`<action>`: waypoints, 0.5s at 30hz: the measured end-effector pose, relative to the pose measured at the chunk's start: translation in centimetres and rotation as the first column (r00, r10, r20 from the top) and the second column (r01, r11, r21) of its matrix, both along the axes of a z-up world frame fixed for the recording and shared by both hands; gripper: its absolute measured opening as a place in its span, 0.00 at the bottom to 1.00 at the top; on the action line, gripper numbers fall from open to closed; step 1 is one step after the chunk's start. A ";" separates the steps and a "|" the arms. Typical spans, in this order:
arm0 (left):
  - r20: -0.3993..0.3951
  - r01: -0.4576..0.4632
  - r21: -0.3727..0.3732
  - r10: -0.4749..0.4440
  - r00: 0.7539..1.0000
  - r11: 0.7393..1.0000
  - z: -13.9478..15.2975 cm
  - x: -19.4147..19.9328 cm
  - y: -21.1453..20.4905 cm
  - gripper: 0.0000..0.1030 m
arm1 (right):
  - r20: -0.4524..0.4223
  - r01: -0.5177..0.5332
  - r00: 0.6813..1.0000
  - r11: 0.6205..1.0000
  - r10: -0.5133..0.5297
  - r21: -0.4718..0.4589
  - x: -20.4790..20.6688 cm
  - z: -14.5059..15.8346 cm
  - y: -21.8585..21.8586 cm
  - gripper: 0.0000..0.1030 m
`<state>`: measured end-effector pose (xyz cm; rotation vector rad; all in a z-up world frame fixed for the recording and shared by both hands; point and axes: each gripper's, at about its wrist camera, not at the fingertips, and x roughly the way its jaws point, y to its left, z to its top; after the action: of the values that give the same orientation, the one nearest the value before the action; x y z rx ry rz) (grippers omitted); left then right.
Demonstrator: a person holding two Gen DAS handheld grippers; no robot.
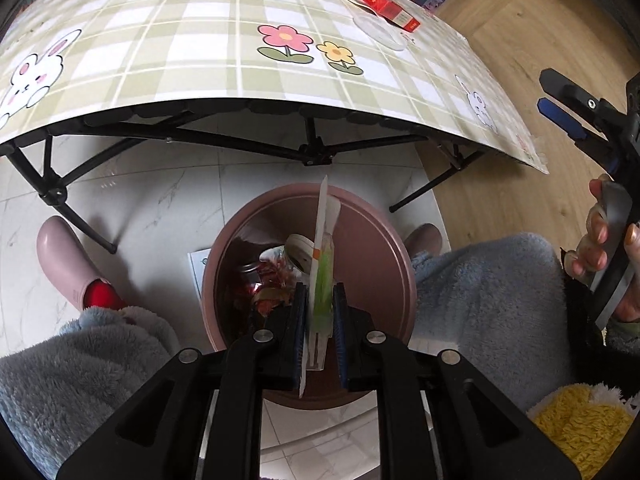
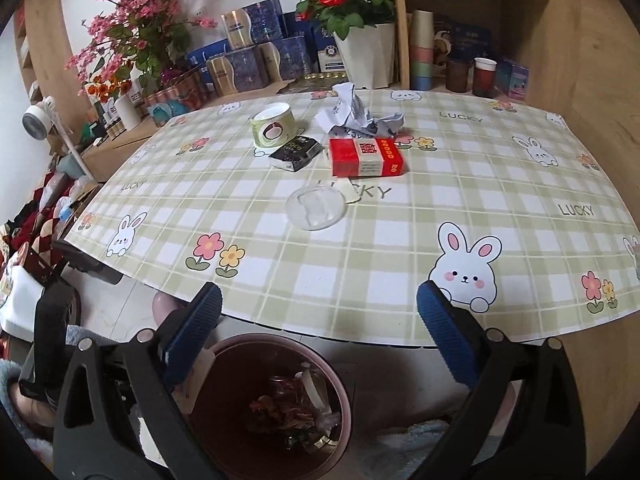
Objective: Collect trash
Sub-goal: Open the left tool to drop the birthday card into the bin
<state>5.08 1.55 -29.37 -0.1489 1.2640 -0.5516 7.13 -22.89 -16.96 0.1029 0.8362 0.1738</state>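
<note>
My left gripper (image 1: pixel 320 300) is shut on a flat green and white wrapper (image 1: pixel 325 256), held edge-on above the pink trash bin (image 1: pixel 372 240) on the floor. The bin holds red wrappers and a cup. My right gripper (image 2: pixel 318 312) is open and empty at the table's near edge, above the same bin (image 2: pixel 344 404). On the table lie a red box (image 2: pixel 366 157), a black packet (image 2: pixel 296 153), a green paper cup (image 2: pixel 274 126), crumpled paper (image 2: pixel 358 118) and a clear plastic lid (image 2: pixel 316 208).
The table (image 2: pixel 440 200) has a checked bunny cloth. Behind it stand shelves with boxes, cups and a potted rose (image 2: pixel 352 16). My knees in grey fleece (image 1: pixel 480 292) flank the bin. A pink slipper (image 1: pixel 68 264) is on the floor to the left.
</note>
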 end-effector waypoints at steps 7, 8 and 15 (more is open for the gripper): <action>0.100 -0.024 -0.018 0.025 0.995 1.000 1.9 0.1 0.0 0.52 | -0.010 0.016 1.000 1.000 -0.016 -0.002 -0.2 -0.3 -0.3 0.94; 0.131 -0.035 -0.028 0.038 0.991 0.999 2.5 0.1 0.1 0.59 | -0.009 0.019 1.000 1.000 -0.019 -0.005 -0.2 -0.2 -0.4 0.94; 0.347 -0.105 -0.038 0.112 0.931 0.994 7.0 1.0 0.9 0.87 | -0.009 0.051 0.999 0.999 -0.051 -0.014 -0.5 -0.1 -1.5 0.94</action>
<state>6.08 2.41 -22.32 -0.1296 0.8990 -0.4701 6.60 -24.38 -17.06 0.1120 0.8434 0.1201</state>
